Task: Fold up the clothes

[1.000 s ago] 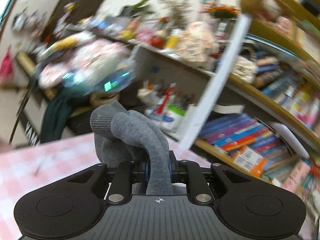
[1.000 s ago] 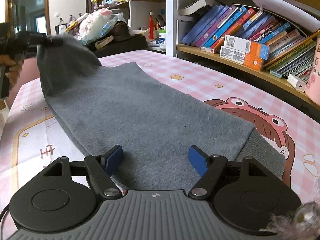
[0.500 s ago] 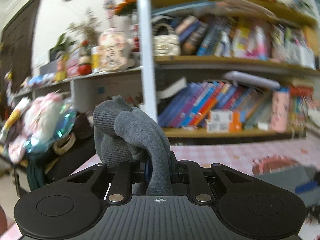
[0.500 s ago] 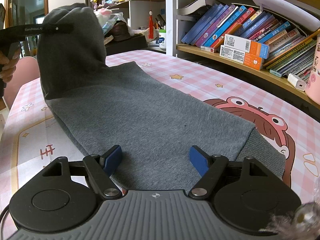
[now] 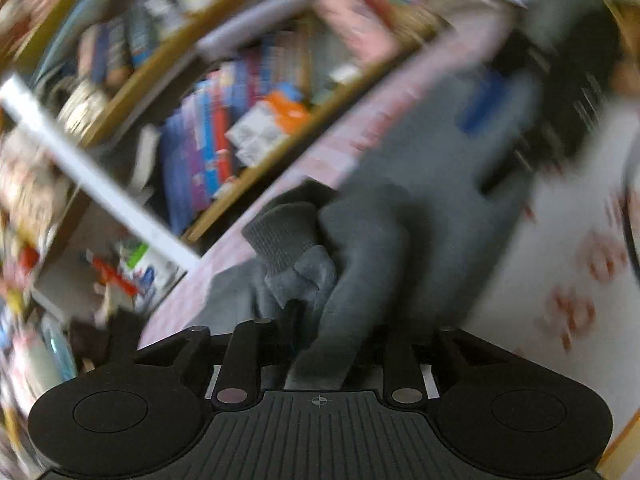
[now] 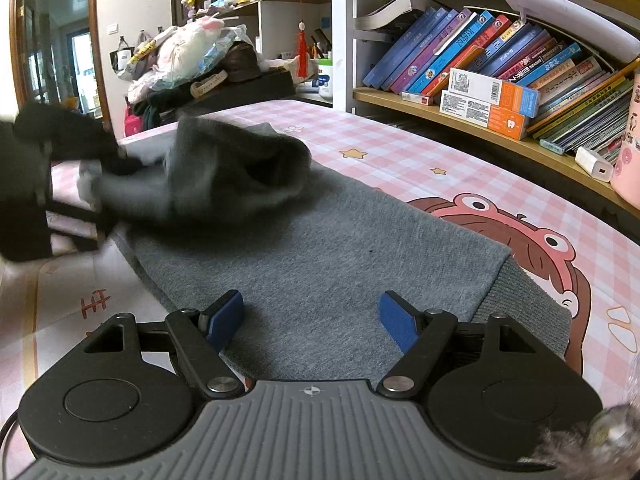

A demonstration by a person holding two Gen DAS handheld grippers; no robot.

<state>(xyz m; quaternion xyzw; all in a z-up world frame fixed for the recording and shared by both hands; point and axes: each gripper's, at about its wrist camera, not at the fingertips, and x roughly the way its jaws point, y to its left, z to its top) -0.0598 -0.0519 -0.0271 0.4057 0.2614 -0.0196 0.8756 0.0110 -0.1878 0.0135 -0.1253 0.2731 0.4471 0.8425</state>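
1. The grey sweater lies flat on the pink checked counter, its long axis running from the ribbed hem at near right to far left.
2. A bunched sleeve is draped back over the body at far left.
3. The left claw has just been opening; sleeve fabric sits between its jaws, grip unclear.
4. The right claw hangs open over the near hem, holding nothing.
5. The bookshelf on the right holds leaning books and boxes.

Two wrist-mounted fisheye views, low over one table.
Left view: rolled, blurred, facing bookshelf. Right view: level, steady, facing same bookshelf. Both share grey garment and table.
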